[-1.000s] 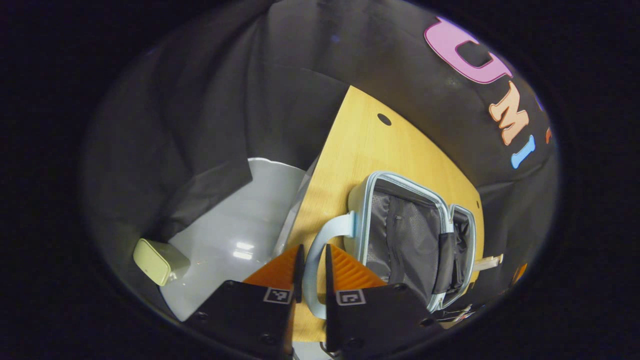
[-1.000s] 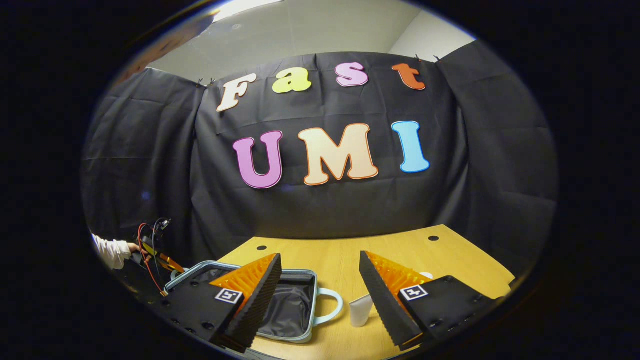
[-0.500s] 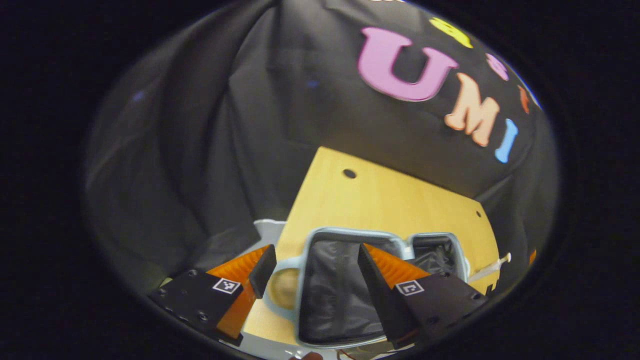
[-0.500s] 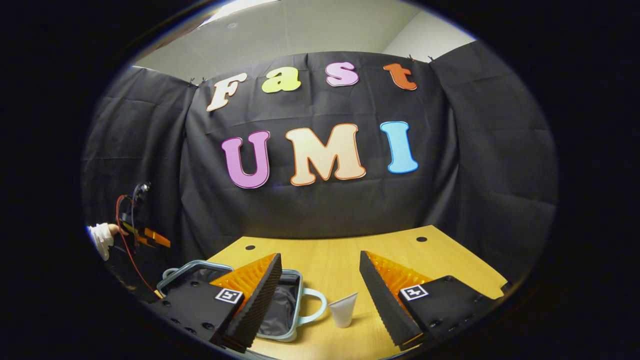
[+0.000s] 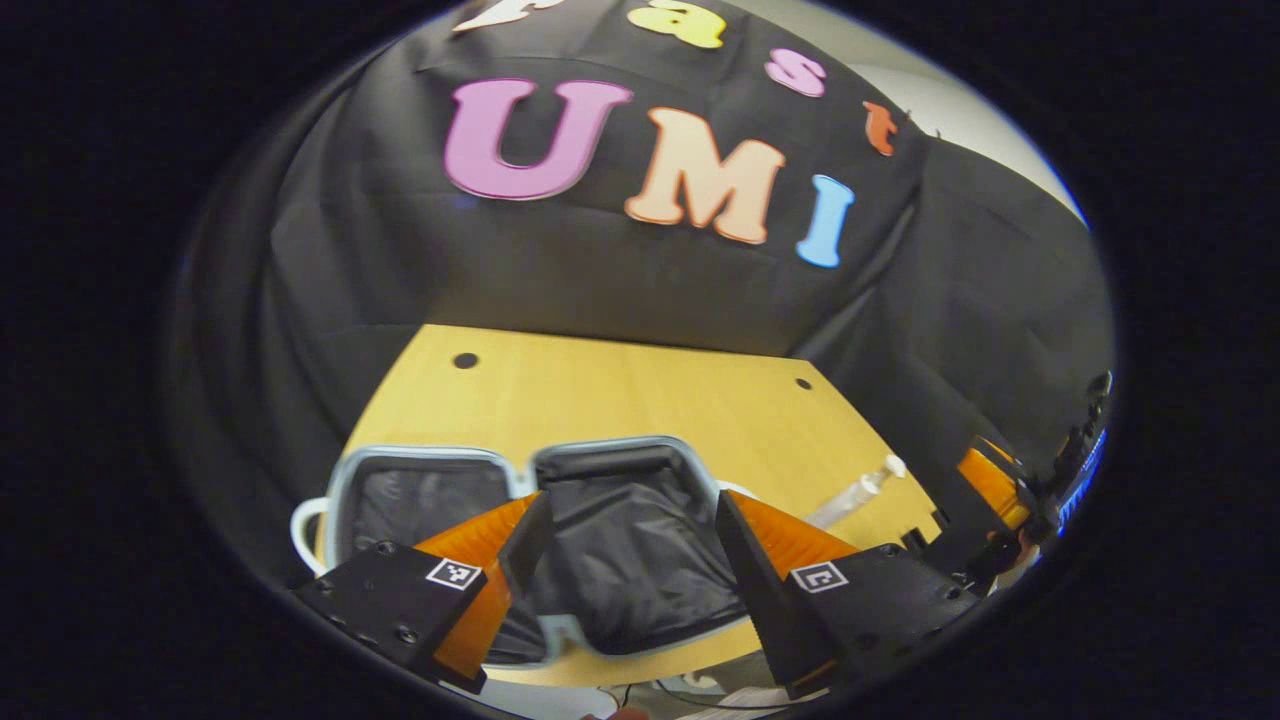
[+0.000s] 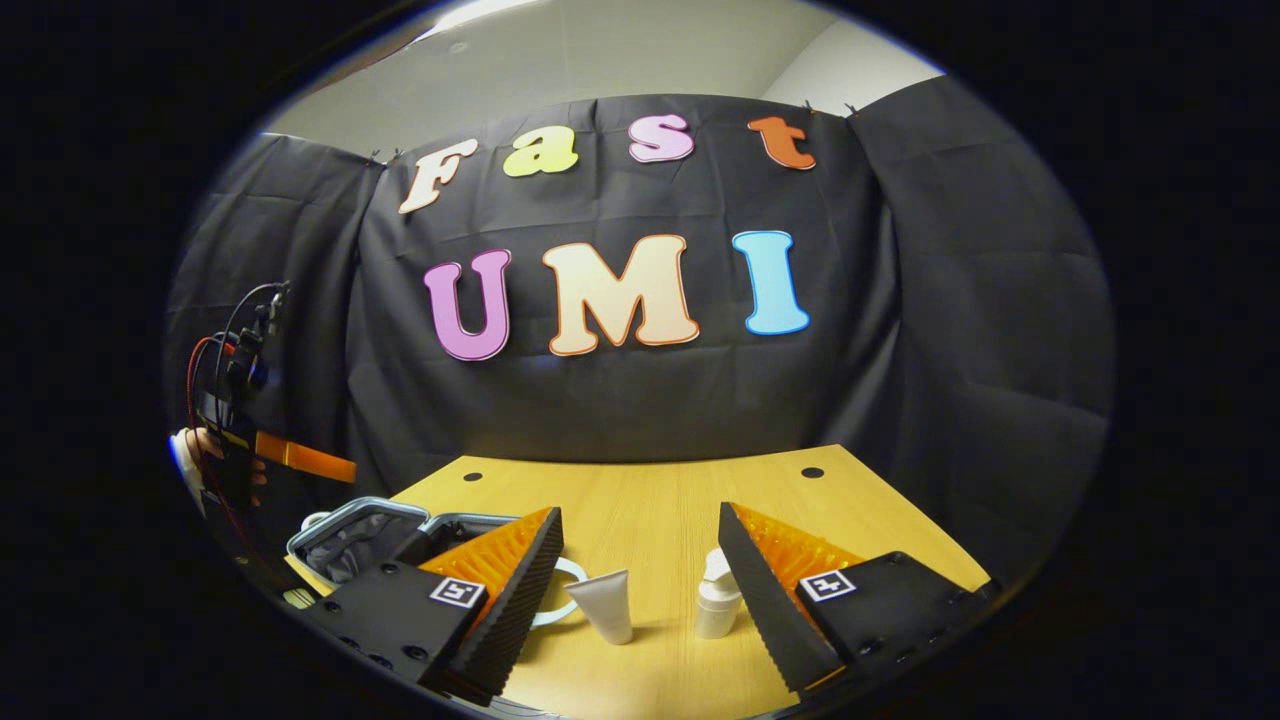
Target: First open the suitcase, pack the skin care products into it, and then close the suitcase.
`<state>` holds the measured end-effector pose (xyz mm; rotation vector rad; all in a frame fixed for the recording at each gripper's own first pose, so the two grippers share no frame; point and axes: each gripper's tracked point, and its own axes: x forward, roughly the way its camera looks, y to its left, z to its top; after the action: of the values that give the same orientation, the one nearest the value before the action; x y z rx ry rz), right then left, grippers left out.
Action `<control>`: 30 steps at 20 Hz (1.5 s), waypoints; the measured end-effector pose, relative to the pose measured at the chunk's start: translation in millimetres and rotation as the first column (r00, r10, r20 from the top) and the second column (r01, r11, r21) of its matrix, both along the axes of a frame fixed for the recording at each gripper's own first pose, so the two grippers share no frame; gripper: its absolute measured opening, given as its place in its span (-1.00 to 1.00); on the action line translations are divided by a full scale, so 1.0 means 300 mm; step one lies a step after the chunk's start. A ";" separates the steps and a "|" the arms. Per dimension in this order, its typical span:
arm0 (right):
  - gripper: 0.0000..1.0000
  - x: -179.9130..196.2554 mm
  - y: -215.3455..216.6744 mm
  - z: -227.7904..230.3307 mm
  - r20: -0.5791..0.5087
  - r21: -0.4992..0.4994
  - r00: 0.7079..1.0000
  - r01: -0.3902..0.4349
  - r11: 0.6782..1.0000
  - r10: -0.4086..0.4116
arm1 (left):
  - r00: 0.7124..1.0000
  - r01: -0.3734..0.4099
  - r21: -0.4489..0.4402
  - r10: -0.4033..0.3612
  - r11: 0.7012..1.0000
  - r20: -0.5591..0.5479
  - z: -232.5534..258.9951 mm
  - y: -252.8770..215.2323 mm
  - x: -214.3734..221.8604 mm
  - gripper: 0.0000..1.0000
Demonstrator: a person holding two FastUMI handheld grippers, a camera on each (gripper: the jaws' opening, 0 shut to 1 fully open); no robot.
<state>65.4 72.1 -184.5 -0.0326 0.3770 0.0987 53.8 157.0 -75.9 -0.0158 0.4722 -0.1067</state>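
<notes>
The suitcase (image 5: 560, 530) lies open and apparently empty on the tabletop (image 6: 650, 500), the squeeze tube (image 6: 605, 605) and pump bottle (image 6: 718, 595) standing just beside it unpacked, with left tongs (image 5: 625, 555) and right tongs (image 6: 640, 590) both apart, holding nothing.

A wooden table (image 6: 640, 500) with small dark holes (image 6: 812, 472) near its far edge stands against the black cloth wall (image 6: 960, 330), and above the cloth a pale wall (image 6: 600, 50) and ceiling show, lit from overhead.
</notes>
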 end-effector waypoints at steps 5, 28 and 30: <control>0.97 0.004 -0.110 -0.171 -0.116 0.062 0.986 -0.112 0.992 0.119 | 0.991 0.128 -0.053 -0.125 0.990 0.054 -0.178 -0.446 0.019 0.92; 0.92 0.097 -0.306 -0.734 -0.263 0.131 0.919 -0.269 0.954 0.295 | 0.992 -0.122 -0.054 0.123 0.991 0.013 -0.777 -0.621 0.336 0.34; 0.97 0.100 -0.291 -0.753 -0.265 0.132 0.913 -0.283 0.950 0.309 | 0.992 -0.124 -0.059 0.126 0.991 0.033 -0.753 -0.611 0.337 0.02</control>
<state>95.4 -15.2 -410.4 0.0156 0.6532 0.4250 155.0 -26.3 -301.8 -0.0991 0.4307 0.0025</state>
